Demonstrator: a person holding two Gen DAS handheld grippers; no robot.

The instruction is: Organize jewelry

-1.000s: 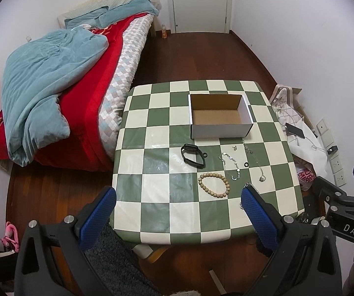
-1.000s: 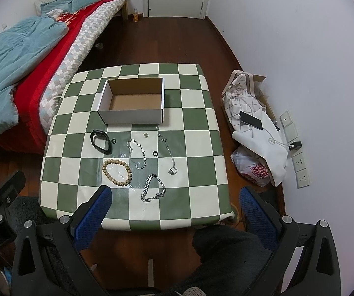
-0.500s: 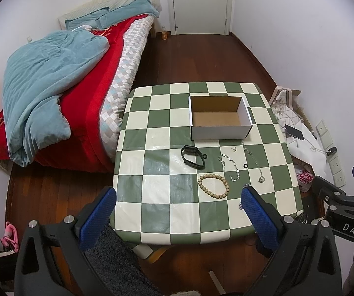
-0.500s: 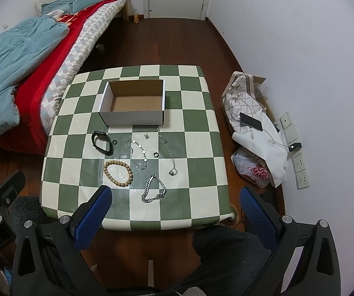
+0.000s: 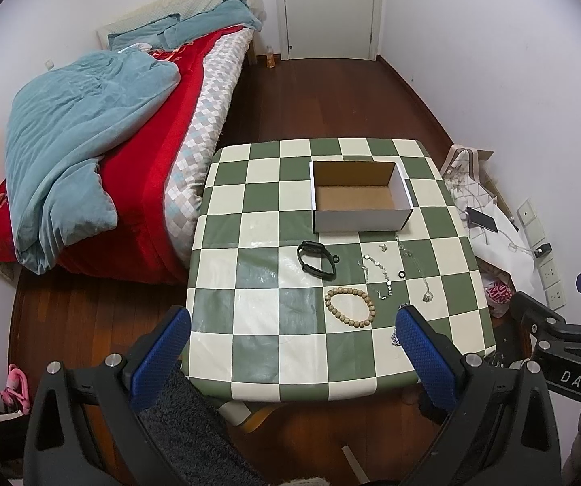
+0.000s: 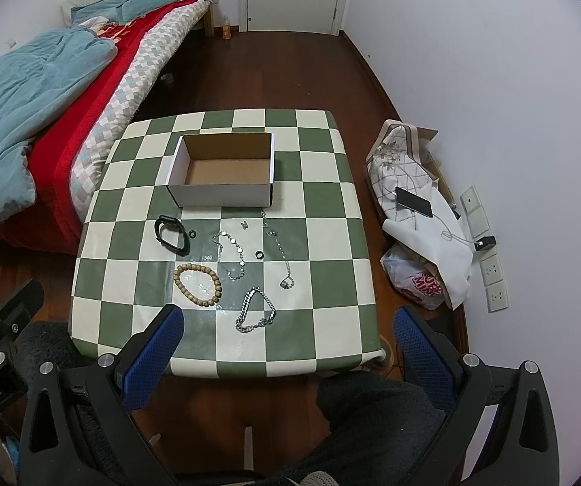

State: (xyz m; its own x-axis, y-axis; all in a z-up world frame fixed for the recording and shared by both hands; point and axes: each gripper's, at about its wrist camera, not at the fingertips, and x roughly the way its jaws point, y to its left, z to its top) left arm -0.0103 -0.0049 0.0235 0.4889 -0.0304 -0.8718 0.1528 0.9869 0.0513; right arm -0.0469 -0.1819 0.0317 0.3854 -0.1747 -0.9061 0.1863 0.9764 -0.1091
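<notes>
Silver curb chain [image 6: 256,311] on the checkered tabletop [image 6: 333,283] looks limp and slippery, best pinched mid-loop; both claws, left claw [image 5: 290,336] and right claw [image 6: 288,334], gape wide, empty.

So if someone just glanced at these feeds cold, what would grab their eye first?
Probably the green-and-white checkered table, with an open, empty white cardboard box toward its far side. In front of the box lies scattered jewelry: a tan wooden bead bracelet, a chunky silver chain and a black band. Left of the table, a red bed with a rumpled teal blanket.
</notes>
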